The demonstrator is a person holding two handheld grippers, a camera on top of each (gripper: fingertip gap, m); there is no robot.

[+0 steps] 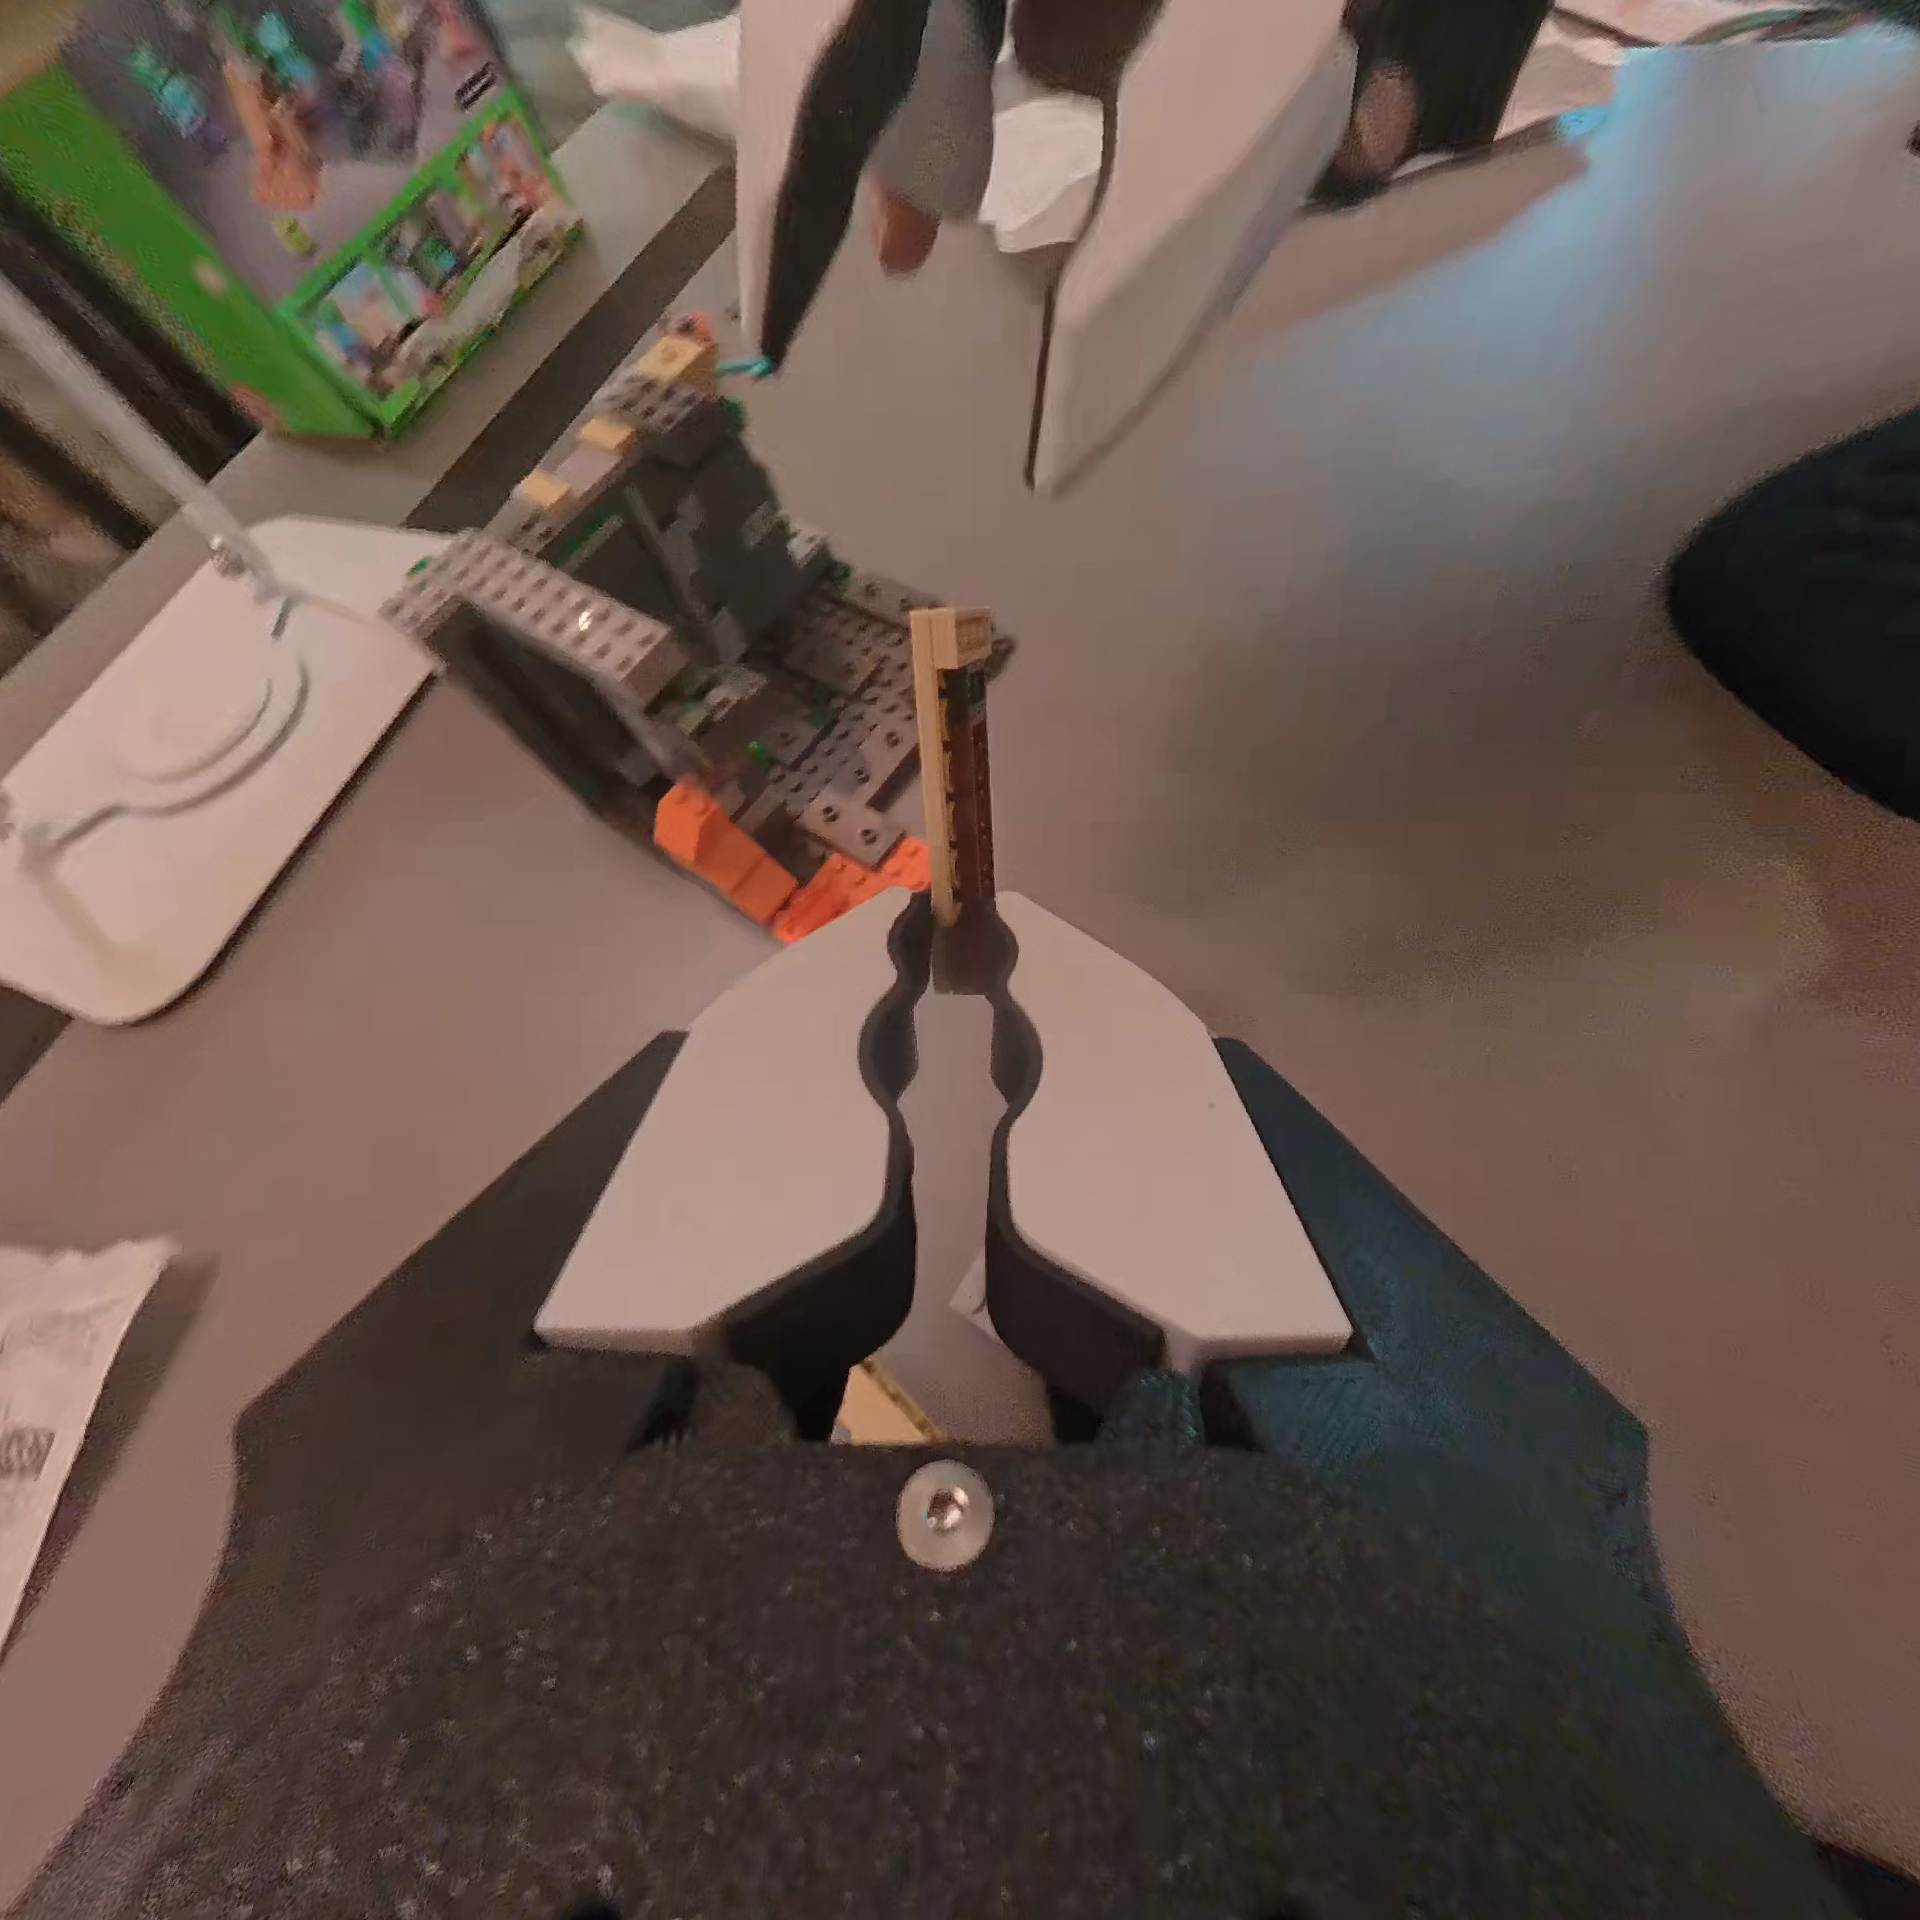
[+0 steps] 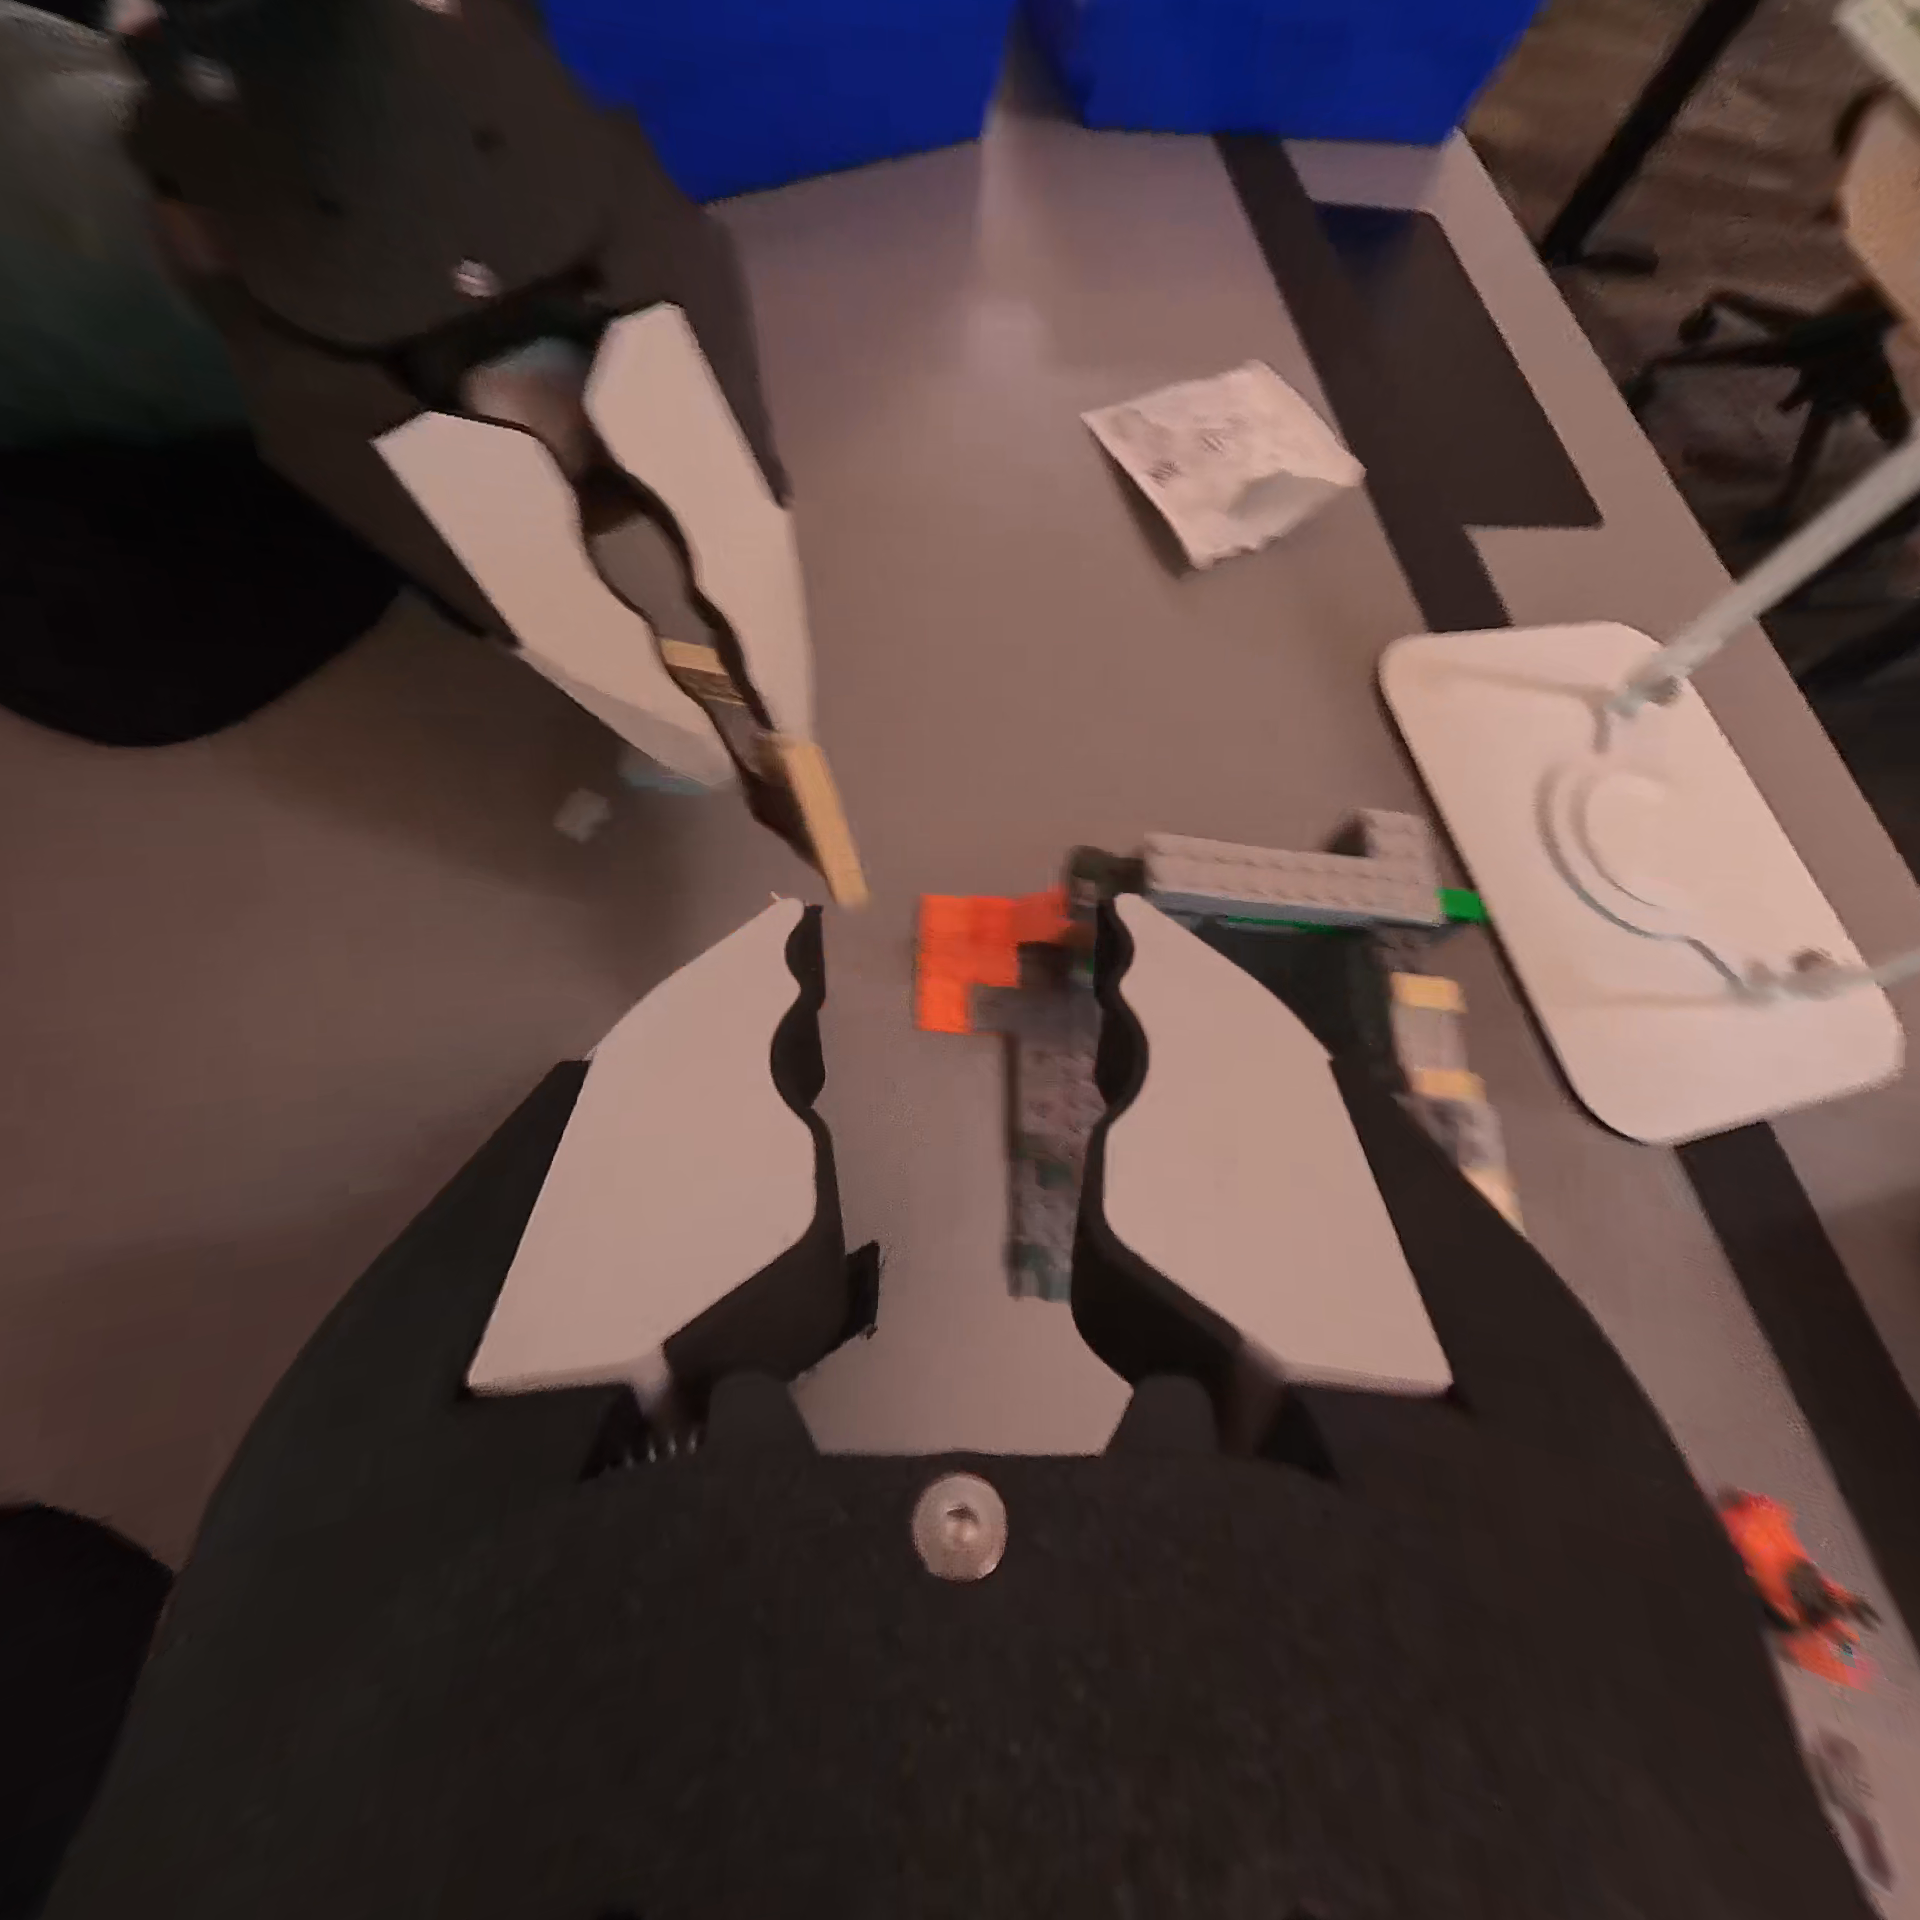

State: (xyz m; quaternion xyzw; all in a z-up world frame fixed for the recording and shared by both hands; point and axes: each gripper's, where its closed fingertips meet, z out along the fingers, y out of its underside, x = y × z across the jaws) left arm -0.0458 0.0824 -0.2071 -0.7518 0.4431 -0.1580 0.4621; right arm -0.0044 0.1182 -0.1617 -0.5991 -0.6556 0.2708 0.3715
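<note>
My left gripper (image 1: 956, 925) is shut on a long thin stack of tan and dark brown brick plates (image 1: 961, 758), which sticks out forward from the fingertips above the grey table. The same gripper (image 2: 748, 748) and the plate stack (image 2: 821, 821) show in the right wrist view, at the upper left. My right gripper (image 2: 961, 920) is open and empty, hovering above a grey brick model with orange bricks (image 2: 977, 971) at its near corner. The plate stack's tip is just beyond my right gripper's left fingertip (image 2: 790, 925). The model (image 1: 665, 665) lies left of the plate stack in the left wrist view, and my right gripper (image 1: 904, 416) shows open at the top.
A white lamp base (image 2: 1621, 873) stands right of the model. A crumpled paper bag (image 2: 1221, 457) lies farther back. A green toy box (image 1: 301, 208) stands at the far left. Blue bins (image 2: 790, 83) are at the back. A small orange piece (image 2: 1787, 1590) lies near the right edge. Tip to tip, the grippers are about 8 cm apart.
</note>
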